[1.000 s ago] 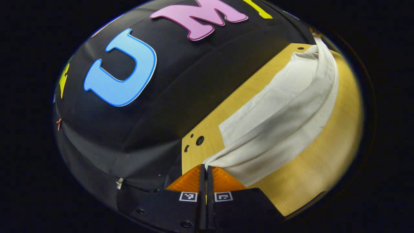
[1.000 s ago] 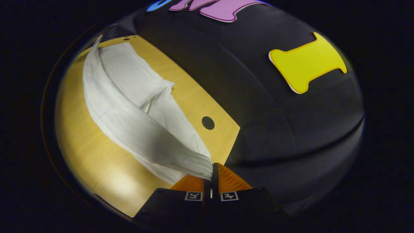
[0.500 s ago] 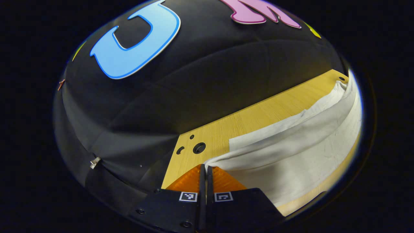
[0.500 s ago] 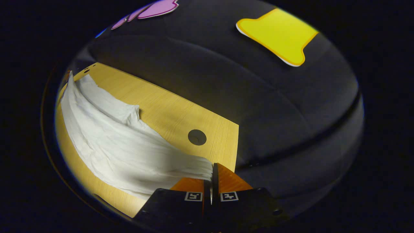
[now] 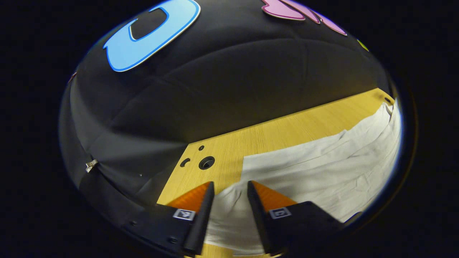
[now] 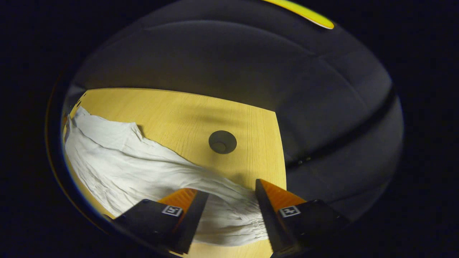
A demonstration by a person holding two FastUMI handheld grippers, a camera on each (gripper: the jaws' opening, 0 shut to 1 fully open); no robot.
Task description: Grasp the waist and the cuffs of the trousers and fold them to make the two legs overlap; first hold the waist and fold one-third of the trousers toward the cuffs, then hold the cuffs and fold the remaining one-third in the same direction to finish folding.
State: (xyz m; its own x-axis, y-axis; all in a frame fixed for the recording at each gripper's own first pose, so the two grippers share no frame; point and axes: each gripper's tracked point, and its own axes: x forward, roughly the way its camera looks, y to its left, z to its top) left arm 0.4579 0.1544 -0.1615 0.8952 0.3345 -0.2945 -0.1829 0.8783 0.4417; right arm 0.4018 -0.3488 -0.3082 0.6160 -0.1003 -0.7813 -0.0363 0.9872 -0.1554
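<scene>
Two grippers, left gripper (image 5: 229,188) and right gripper (image 6: 227,190), hang spread wide, gripping nothing, above white trousers (image 5: 322,168) lying on the wooden table (image 6: 179,111) near a black cloth wall (image 5: 215,89).

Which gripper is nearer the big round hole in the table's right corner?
Right. The right gripper hangs open over the trousers just short of that hole; the left gripper is open at their other end.
</scene>
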